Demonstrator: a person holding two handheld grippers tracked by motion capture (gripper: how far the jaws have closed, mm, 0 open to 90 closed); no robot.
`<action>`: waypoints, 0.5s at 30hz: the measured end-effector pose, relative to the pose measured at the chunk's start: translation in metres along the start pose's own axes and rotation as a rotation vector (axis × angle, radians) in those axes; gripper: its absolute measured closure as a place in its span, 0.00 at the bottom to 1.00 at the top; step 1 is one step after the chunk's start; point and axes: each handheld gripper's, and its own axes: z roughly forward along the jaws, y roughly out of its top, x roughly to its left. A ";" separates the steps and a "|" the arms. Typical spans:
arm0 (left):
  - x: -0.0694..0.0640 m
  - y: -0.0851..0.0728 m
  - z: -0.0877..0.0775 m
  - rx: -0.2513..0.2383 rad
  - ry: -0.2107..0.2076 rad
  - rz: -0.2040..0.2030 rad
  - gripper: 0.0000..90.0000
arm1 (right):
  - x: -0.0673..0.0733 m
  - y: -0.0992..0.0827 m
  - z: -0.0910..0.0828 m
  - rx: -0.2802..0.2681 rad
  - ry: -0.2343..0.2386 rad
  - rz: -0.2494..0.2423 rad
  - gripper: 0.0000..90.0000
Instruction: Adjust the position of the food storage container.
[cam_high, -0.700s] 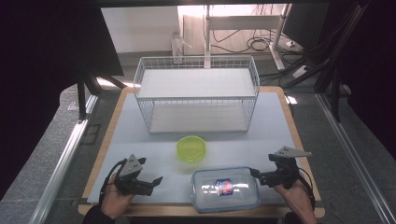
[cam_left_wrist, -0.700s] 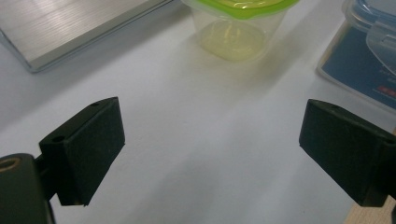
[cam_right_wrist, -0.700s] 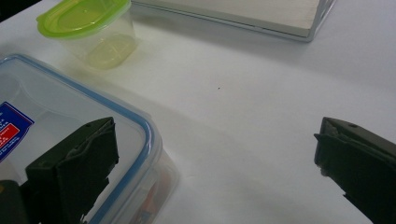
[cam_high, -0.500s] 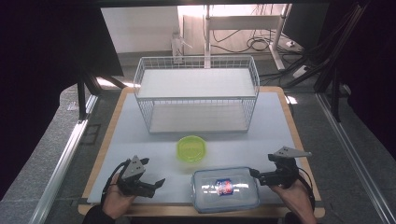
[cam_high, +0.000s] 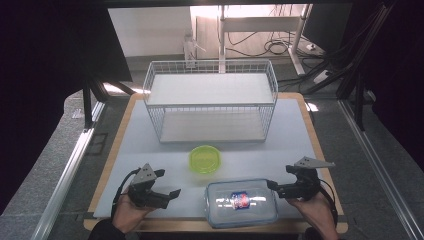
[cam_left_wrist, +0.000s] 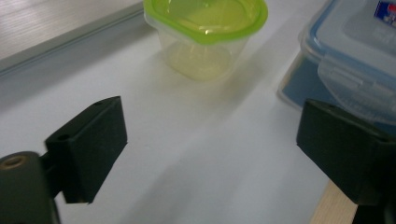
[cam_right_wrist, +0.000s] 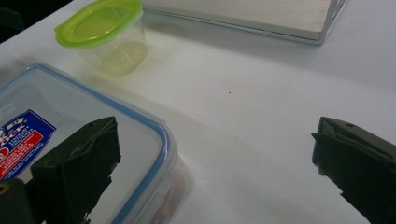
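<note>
Little has changed: the left gripper (cam_high: 172, 193) has crept slightly toward the clip-lid box (cam_high: 241, 202) at the bench's (cam_high: 300, 135) near edge, right gripper (cam_high: 270, 185) beside it, both sets of fingers wide and empty, so the grasp looks about to begin.

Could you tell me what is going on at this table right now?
A person holds a gripper in each hand at the near edge of the table. The left gripper and right gripper are both open and hold nothing. They flank a clear rectangular container with a blue-rimmed lid. A small green-lidded tub stands behind it, before a white wire basket.
</note>
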 end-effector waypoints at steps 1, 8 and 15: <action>0.000 0.002 0.000 -0.006 -0.001 -0.002 0.18 | 0.000 0.000 0.000 0.001 0.001 0.004 0.02; 0.000 0.015 0.004 -0.031 -0.078 -0.026 0.55 | 0.002 0.001 -0.001 -0.007 -0.006 -0.014 0.10; -0.005 0.037 0.019 -0.028 -0.084 0.018 0.76 | 0.004 0.002 -0.001 -0.010 -0.016 -0.027 0.15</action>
